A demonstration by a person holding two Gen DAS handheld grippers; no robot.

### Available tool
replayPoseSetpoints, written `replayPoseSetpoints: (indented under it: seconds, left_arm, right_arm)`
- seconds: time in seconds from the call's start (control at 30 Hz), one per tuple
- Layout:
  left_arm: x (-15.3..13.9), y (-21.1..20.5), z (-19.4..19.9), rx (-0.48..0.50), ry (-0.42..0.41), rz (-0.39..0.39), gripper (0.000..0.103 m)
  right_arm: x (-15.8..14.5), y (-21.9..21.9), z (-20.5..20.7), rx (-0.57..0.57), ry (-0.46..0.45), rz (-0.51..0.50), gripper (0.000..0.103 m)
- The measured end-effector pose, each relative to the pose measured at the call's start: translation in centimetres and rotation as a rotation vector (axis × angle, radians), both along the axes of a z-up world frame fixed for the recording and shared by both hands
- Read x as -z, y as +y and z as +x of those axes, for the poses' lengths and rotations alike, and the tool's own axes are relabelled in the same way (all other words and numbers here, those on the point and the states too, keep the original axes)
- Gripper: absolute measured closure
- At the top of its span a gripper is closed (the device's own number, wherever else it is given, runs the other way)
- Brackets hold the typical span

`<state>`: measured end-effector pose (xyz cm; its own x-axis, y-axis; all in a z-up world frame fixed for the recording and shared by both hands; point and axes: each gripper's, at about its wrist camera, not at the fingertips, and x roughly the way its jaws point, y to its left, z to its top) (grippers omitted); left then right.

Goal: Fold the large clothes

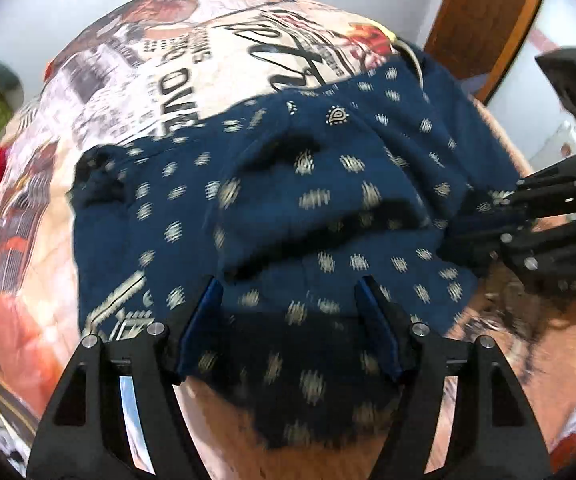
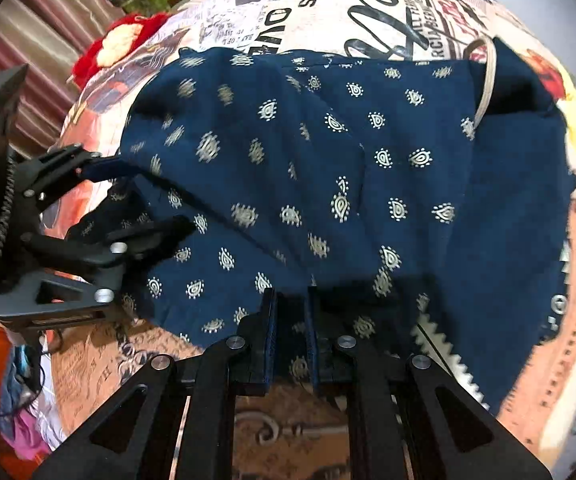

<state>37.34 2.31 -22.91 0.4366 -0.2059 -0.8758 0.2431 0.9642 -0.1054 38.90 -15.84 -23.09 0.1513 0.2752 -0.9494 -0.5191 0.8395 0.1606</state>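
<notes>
Your right hand-held gripper (image 2: 292,334) pinches the near hem of the navy cotton garment with small cream motifs (image 2: 328,184); your left hand-held gripper (image 1: 290,328) stands wide.

The garment lies rumpled on the bed's newspaper-print cover (image 1: 128,92), its far edge across the cover's big black lettering. Cloth lies between your left fingers (image 1: 202,320), which do not press it.

Navy garment (image 2: 328,184), cream paisley print, rumpled and partly folded, spread over printed bedspread (image 2: 328,4).
</notes>
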Motion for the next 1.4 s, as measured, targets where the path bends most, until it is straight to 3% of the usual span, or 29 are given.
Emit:
replayPoseSetpoints:
  seconds: [0.13,0.23,0.33,0.47,0.6,0.7,0.83,1.03,1.13,1.17,1.2,1.27,1.3,1.4]
  left_arm:
    - [-2.8,4.0,-2.0,-0.11,-0.054,-0.102,0.034]
    - [-3.6,8.6,-3.5,-0.267,-0.063,-0.196,0.03]
    - [-2.1,12.8,-4.5,-0.447,-0.012,-0.308,0.026]
    - [2.0,16.8,-5.8,-0.607,0.119,-0.492,0.026]
    - [6.1,17.9,-6.1,-0.675,0.241,-0.707,0.026]
    - [8.2,17.6,-5.4,-0.677,0.296,-0.832,0.026]
    - [10.3,17.6,-3.7,-0.704,0.317,-0.969,0.026]
    - [11.6,18.5,-0.9,-0.774,0.255,-1.029,0.026]
    - [11.7,18.5,0.5,-0.809,0.222,-1.008,0.028]
    - [11.5,18.3,1.0,-0.83,0.208,-0.975,0.037]
    - [11.1,18.1,1.5,-0.847,0.198,-0.913,0.054]
    - [10.4,17.7,2.3,-0.869,0.196,-0.801,0.071]
    - [9.8,17.6,2.4,-0.874,0.184,-0.768,0.078]
    - [6.4,16.4,2.6,-0.856,0.101,-0.664,0.084]
  right_arm:
    - [-2.3,0.3,0.1,0.006,-0.03,0.038,0.094]
    - [-4.7,1.2,0.1,0.012,-0.098,0.09,0.094]
    - [-7.0,2.7,0.6,0.015,-0.171,0.122,0.094]
    - [-8.2,4.9,2.0,0.032,-0.236,0.128,0.094]
    - [-6.3,7.1,3.7,0.036,-0.202,0.095,0.094]
    - [-3.2,8.6,4.8,0.023,-0.137,0.024,0.094]
    - [1.5,9.8,5.6,-0.009,-0.023,-0.058,0.094]
    - [1.8,9.4,5.8,-0.039,-0.022,-0.029,0.094]
    - [1.9,8.8,6.1,-0.04,-0.014,0.008,0.094]
    - [1.8,8.6,5.9,-0.039,-0.015,0.016,0.094]
    - [1.9,8.4,6.0,-0.037,-0.014,0.025,0.094]
    - [1.8,8.1,5.8,-0.035,-0.015,0.037,0.094]
    - [1.8,8.0,5.8,-0.034,-0.014,0.041,0.094]
    - [1.7,7.9,5.9,-0.017,-0.003,0.049,0.094]
